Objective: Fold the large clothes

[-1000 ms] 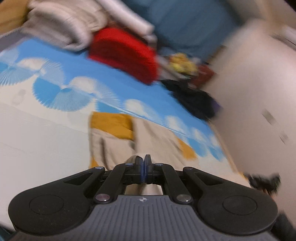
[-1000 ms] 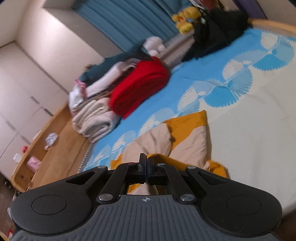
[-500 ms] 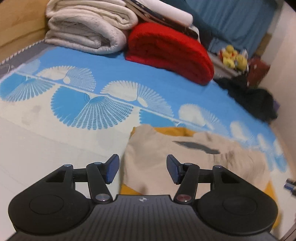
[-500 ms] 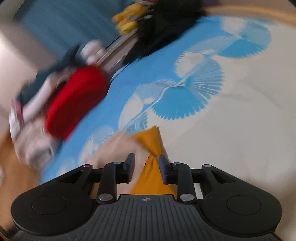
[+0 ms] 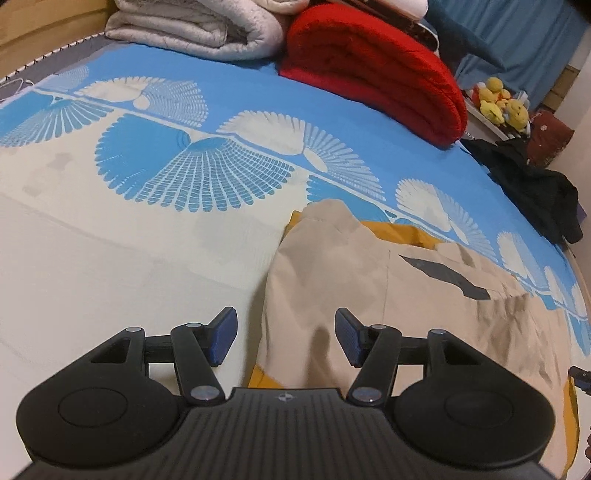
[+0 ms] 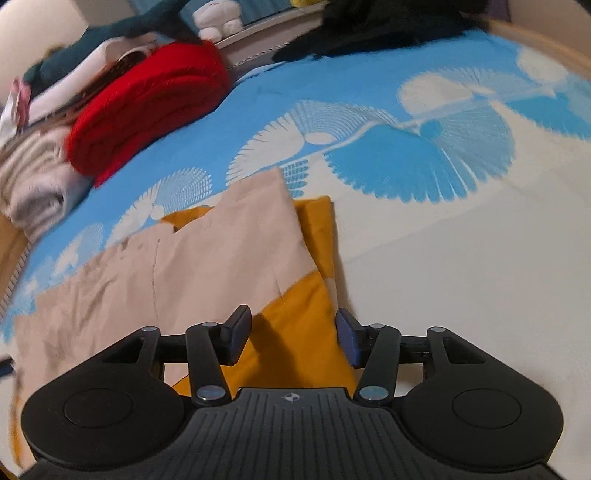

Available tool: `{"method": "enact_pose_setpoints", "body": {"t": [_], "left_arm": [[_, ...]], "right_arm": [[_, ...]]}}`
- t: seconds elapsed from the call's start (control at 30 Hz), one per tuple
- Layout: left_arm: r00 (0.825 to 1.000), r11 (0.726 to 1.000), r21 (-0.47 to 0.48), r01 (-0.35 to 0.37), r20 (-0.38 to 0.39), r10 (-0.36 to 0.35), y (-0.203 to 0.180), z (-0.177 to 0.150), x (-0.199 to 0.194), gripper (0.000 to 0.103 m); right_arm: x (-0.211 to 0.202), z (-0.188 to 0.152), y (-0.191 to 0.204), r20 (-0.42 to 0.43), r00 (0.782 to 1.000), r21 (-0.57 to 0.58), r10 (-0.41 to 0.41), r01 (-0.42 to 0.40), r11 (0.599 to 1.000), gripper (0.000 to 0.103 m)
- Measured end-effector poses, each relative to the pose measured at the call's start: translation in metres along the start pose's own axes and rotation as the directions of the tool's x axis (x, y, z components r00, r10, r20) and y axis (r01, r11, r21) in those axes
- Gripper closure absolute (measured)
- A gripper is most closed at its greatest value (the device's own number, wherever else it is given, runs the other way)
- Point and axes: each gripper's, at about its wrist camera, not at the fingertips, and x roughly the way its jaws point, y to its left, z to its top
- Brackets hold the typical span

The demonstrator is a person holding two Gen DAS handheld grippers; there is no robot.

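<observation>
A beige and mustard-yellow garment lies partly folded on the bed, beige side up with yellow edges showing. In the right wrist view it spreads left, its yellow part under the fingers. My left gripper is open and empty just above the garment's left edge. My right gripper is open and empty above the yellow part at the garment's right edge.
The bed has a blue and cream fan-patterned cover. A folded red blanket and grey-white blankets are stacked at the head. A black garment and yellow plush toys lie at the far right.
Both grippers were shut on the garment a second ago. They have opened and let it go, and it now lies flat on the bed. Both views have swung lower toward it.
</observation>
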Motion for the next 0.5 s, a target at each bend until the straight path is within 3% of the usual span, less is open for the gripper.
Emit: {"method": "enact_pose_setpoints", "body": {"t": [0.13,0.17,0.2,0.23,0.3,0.37,0.43,0.5], "left_arm": [[1.000,1.000,0.009,-0.011,-0.010,0.011,-0.004,0.002,0.015,0.041],[1.000,1.000,0.013,-0.010,-0.011,0.010,-0.005,0.003,0.018,0.054],[1.000,1.000,0.023,0.006,-0.016,-0.006,-0.007,0.004,0.020,0.069],[1.000,0.999,0.041,0.013,-0.022,-0.012,-0.010,0.007,0.021,0.101],[0.999,0.996,0.084,-0.015,0.033,0.012,-0.016,0.013,0.012,0.103],[0.991,0.995,0.097,-0.008,0.133,-0.005,-0.022,0.024,-0.005,0.103],[0.966,0.997,0.083,0.011,0.256,-0.032,-0.026,0.033,-0.024,0.103],[0.937,0.997,0.073,0.016,0.346,-0.040,-0.032,0.037,-0.032,0.102]], "right_arm": [[0.008,0.004,0.010,0.016,0.999,-0.071,-0.033,0.034,0.997,0.055],[0.009,0.005,0.013,0.021,0.999,-0.094,-0.046,0.048,0.994,0.063],[0.010,0.005,0.015,0.021,0.998,-0.114,-0.059,0.061,0.992,0.081],[0.011,0.006,0.016,0.021,0.997,-0.129,-0.068,0.070,0.989,0.091],[0.009,0.010,0.017,0.036,0.998,-0.131,-0.056,0.061,0.990,0.101],[-0.001,0.016,0.015,0.096,0.995,-0.090,-0.023,0.032,0.995,0.102],[-0.020,0.027,0.012,0.207,0.978,-0.006,-0.012,0.014,1.000,0.102],[-0.037,0.034,0.009,0.332,0.943,0.058,0.012,-0.033,0.998,0.102]]}}
